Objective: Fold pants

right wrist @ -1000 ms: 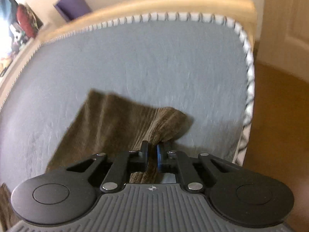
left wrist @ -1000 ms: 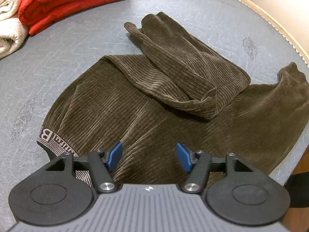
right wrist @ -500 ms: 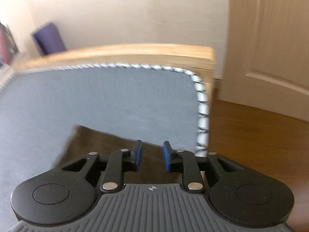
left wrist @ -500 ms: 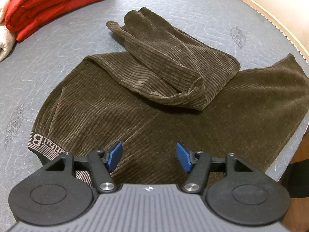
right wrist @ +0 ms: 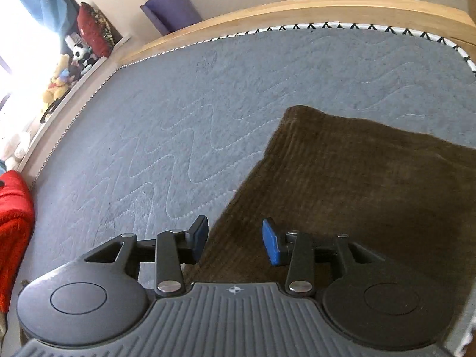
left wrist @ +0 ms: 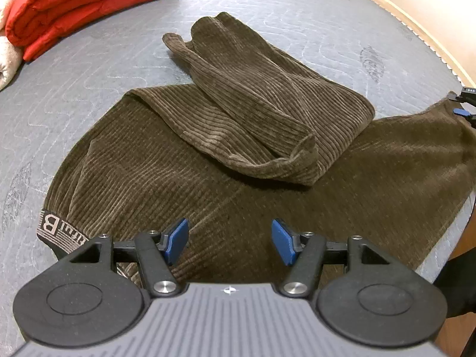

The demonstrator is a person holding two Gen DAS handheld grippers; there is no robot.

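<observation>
Grey mattress point(left wrist: 74, 95) w/ brown pants point(left wrist: 184, 160); L gripper point(left wrist: 229, 241), R gripper point(right wrist: 235, 239) both agape, empty.

Bare mattress point(right wrist: 208, 113) beyond pants point(left wrist: 208, 154); red blanket point(left wrist: 83, 3) far-left

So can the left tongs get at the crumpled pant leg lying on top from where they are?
Probably yes. The left tongs are open above the flat part of the pants, and the crumpled leg lies straight ahead with nothing between. The right tongs are off at the far hem.
</observation>
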